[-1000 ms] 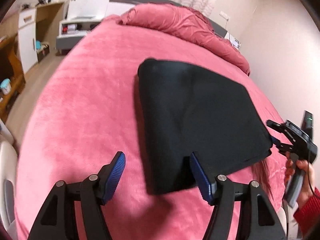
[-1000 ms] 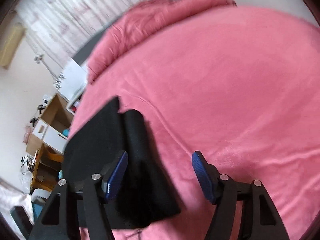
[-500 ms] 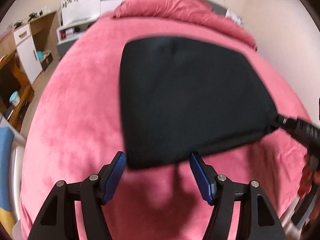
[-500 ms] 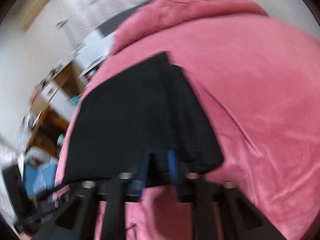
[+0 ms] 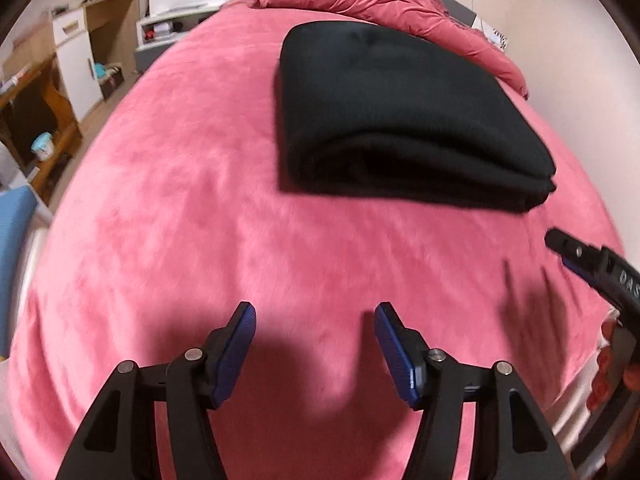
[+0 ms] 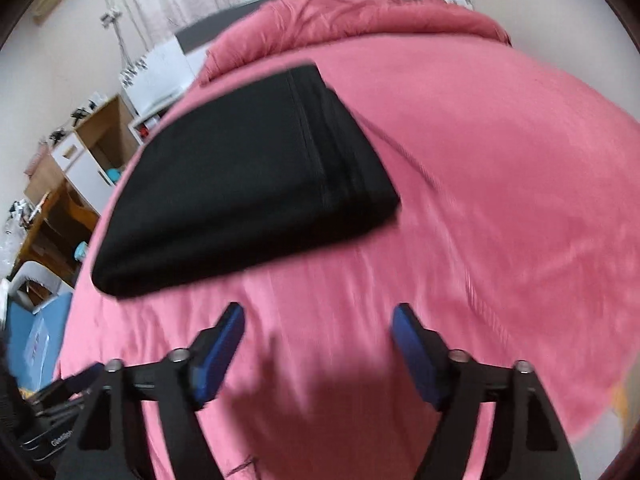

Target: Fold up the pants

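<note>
Both grippers stand empty over the pink plush bedspread [image 5: 168,200]: we see the left gripper [image 5: 315,340] with fingers apart after narrowing slightly, and the right gripper [image 6: 318,340] with jaws just reopened, nothing between them. The black, soft-knit folded pants [image 5: 400,112] lie as a stacked rectangle at 12 to 1 o'clock of the left gripper, well apart from both. We judge the risk to be the loose layered near edge: a low pass could snag it and spring the fold.

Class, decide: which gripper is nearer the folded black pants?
Right, though only slightly. The right gripper hangs open just short of the folded black pants; the left gripper hangs open farther back over bare pink blanket.
</note>
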{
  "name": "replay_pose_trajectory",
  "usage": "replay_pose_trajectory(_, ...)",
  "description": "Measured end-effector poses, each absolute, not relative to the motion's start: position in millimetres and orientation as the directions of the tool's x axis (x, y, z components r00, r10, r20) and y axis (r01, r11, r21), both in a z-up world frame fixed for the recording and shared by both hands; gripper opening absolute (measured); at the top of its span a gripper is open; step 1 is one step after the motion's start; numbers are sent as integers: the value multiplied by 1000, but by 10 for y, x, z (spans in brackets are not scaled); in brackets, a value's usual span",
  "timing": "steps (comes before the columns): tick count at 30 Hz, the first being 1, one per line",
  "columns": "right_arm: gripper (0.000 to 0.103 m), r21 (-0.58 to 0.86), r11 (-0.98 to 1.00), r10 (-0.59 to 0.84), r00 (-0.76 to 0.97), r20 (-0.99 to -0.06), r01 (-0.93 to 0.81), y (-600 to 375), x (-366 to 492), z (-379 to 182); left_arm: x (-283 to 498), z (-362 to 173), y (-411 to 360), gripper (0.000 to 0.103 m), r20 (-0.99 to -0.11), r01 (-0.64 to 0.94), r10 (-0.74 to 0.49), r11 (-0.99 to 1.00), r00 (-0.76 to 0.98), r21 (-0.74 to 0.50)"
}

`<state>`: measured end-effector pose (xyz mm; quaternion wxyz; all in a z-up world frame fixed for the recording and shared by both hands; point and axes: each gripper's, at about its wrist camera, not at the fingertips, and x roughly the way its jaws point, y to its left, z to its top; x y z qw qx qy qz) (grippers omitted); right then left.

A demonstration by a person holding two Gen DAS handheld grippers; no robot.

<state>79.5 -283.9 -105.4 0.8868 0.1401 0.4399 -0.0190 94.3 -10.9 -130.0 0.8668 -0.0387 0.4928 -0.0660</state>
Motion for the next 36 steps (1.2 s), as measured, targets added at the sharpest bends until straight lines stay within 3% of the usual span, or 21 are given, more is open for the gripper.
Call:
replay_pose_trajectory(2,84,246,954,99,591,-800,173,-2808,646,-1162,774,-1283,-170,63,-851,77,-119,993,511,-92)
replay_pose_trajectory(5,103,228,957,83,586,-806,179,-2762,476,-1221,647,-1230,-208,63,-852,88,-104,994,514,-68)
replay_pose_trajectory(13,103,108,982,-31,690,-723,157,-2625,203,-833,323,-862,-287,63,-798,66,-103,995,593,-79)
replay_pose_trajectory(19,103,86,986,-59,772,-633,146,-2512,78,-464,108,-596,-405,63,-731,68,-54,998,680,-10)
replay_pose_trajectory(36,103,18,994,-71,790,-609,103,-2305,4,-423,176,-445,-236,63,-684,57,-49,998,727,-11)
